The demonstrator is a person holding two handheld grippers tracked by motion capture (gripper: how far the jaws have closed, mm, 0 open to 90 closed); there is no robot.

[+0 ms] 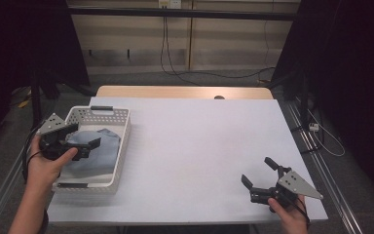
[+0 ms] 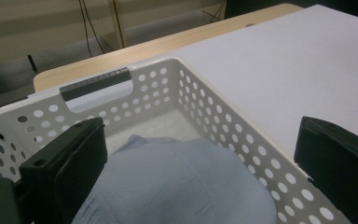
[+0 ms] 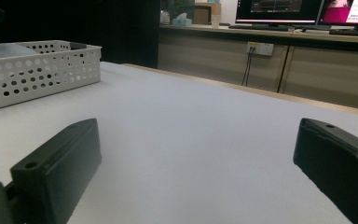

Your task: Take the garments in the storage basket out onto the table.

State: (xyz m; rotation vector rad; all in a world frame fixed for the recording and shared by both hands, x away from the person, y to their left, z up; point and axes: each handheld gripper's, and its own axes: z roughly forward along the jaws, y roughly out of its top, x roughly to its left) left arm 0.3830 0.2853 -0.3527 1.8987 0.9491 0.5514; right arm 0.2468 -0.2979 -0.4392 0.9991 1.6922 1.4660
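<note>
The table [image 1: 199,146] has a plain white top, with a strip of light wood showing along its far edge. Behind it there's a pale panelled wall with black cables [image 1: 168,53] hanging down and trailing over the grey floor. From the right gripper view, two lit monitors [image 3: 307,9] sit on a long counter, plus a wall socket [image 3: 258,48] under them.

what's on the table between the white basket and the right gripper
Nothing: in the high view, only bare white table stretches between the white basket and the right gripper.
</note>
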